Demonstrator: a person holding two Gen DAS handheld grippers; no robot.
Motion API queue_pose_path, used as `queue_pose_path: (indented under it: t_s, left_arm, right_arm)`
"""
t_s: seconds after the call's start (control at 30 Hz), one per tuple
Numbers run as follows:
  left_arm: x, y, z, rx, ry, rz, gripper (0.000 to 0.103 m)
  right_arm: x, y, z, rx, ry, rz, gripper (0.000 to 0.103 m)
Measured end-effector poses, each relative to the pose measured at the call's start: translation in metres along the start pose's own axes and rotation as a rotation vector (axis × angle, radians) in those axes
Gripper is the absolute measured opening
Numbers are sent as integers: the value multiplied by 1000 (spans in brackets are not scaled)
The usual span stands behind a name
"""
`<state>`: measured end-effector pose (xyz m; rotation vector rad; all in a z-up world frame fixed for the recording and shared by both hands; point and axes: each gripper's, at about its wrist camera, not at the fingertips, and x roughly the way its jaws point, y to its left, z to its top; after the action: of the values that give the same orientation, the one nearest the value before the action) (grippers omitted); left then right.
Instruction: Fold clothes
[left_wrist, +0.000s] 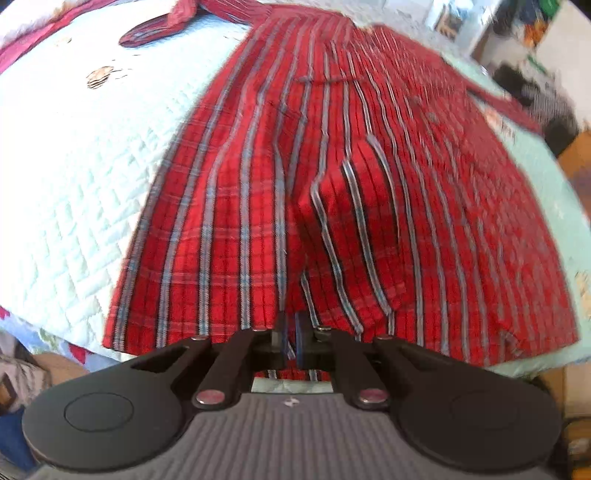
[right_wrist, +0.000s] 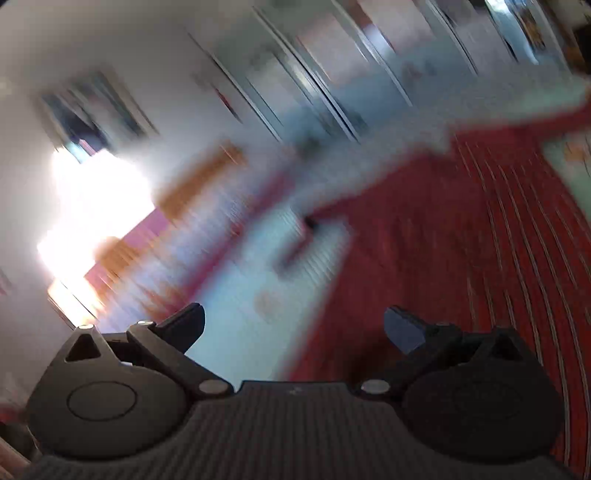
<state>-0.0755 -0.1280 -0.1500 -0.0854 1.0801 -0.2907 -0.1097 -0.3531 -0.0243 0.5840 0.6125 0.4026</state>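
The left claw (left_wrist: 291, 334) is pinching the near hem of the red plaid shirt (left_wrist: 332, 177), bunching a ridge up its middle, probably so that edge can be carried over into a fold. The shirt is lying spread across a pale quilted bed (left_wrist: 92, 177), one sleeve (left_wrist: 166, 22) trailing far left. The right claw (right_wrist: 295, 328) is gaping wide with nothing between its jaws, hanging over the shirt's edge. Its view is badly smeared; behind seem to be cupboard doors (right_wrist: 314, 74) and a bright window (right_wrist: 96, 206).

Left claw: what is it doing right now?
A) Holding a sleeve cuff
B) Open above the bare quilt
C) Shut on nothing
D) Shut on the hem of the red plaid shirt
D: the left claw is pinched shut on the near hem of the red plaid shirt, which spreads over the quilt.
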Motion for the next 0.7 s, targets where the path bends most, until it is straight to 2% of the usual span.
queue_pose_path:
  t_s: [0.07, 0.2, 0.3, 0.37, 0.43, 0.47, 0.5, 0.53, 0.57, 0.6, 0.7]
  left_arm:
    - [-7, 8, 4, -31, -18, -13, 3]
    - [-22, 21, 11, -76, -47, -35, 5]
    - [-25, 24, 13, -100, -50, -38, 8]
    - [-23, 24, 15, -105, -41, -38, 9]
    - [-18, 24, 15, -105, -31, -30, 9]
    - [-16, 23, 15, -108, -21, -24, 9]
    - [-14, 23, 15, -109, -14, -21, 9]
    - [-13, 23, 15, -108, -10, -16, 9]
    - [-12, 23, 15, -106, -6, -10, 9]
    - [-12, 23, 15, -107, -6, -7, 10]
    - [-15, 25, 14, -110, -16, -1, 13]
  right_arm:
    - [41, -11, -23, -24, 95, -19, 99]
    - [97, -8, -60, -220, 197, -53, 95]
    - [118, -10, -71, -305, 239, -97, 90]
    - [115, -14, -71, -330, 259, -80, 88]
    - [117, -8, -76, -381, 242, -67, 82]
    - [118, -8, -75, -384, 245, -45, 70]
    - [118, -8, -75, -372, 262, -27, 53]
    - [118, -8, -75, -357, 281, -10, 44]
    - [117, -9, -75, -342, 301, 7, 20]
    - [114, -10, -74, -306, 316, 23, 3]
    - [105, -21, -71, -139, 346, 78, 2]
